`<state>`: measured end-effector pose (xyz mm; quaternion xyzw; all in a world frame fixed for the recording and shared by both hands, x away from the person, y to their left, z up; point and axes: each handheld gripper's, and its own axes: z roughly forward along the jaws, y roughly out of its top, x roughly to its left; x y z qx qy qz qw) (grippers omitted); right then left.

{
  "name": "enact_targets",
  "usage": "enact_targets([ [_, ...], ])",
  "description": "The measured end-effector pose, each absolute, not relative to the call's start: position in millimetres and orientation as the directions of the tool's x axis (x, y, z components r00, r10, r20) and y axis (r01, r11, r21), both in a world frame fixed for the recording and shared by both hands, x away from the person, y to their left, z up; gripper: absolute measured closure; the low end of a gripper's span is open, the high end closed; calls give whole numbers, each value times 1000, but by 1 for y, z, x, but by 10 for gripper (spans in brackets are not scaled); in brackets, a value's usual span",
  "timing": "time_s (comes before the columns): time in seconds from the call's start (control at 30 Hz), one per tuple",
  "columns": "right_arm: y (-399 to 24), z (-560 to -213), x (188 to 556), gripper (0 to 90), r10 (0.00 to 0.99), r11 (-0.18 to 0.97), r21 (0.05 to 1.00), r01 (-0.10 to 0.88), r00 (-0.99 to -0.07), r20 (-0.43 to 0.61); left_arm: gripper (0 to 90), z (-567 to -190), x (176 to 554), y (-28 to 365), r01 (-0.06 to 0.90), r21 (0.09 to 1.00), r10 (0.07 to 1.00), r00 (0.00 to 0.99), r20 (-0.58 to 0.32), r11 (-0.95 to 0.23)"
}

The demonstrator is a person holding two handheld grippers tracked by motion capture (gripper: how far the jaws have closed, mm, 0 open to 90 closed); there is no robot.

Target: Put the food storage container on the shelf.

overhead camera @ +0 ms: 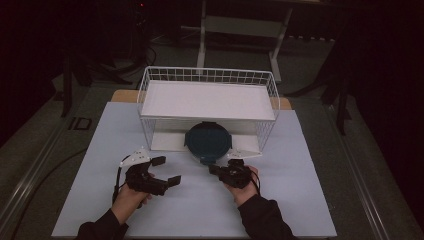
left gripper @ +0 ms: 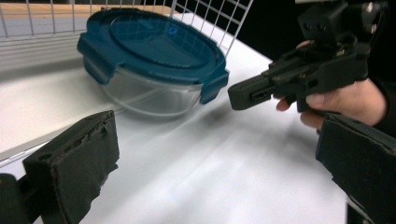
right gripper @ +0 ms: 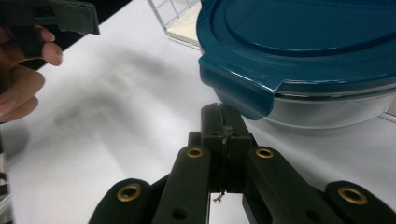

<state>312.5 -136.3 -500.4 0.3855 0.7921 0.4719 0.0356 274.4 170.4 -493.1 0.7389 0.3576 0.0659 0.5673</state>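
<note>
The high view looks forward and down from above my side of the bench [overhead camera: 200,200], far enough back to take in the whole white top, the wire basket [overhead camera: 207,75] beyond my fingers, and both my forearms coming in from below. The camera on my left gripper [overhead camera: 159,172] sits low and close, looking along its parted fingers [left gripper: 74,163] across the bench toward the blue-lidded container [left gripper: 154,51], with my right gripper [left gripper: 299,77] off to the side. The camera on my right gripper looks along its pressed-together fingers [right gripper: 224,135], nearer still, just beneath the container's lid tab. All three views share that container and the bench before it.
</note>
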Motion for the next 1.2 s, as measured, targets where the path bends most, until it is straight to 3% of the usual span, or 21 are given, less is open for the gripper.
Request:
enact_targets([
  [1.2, -114, -509, 377, 900, 717, 220, 785, 579, -642, 272, 0, -498, 272, 168, 433, 895, 589, 752, -295, -105],
])
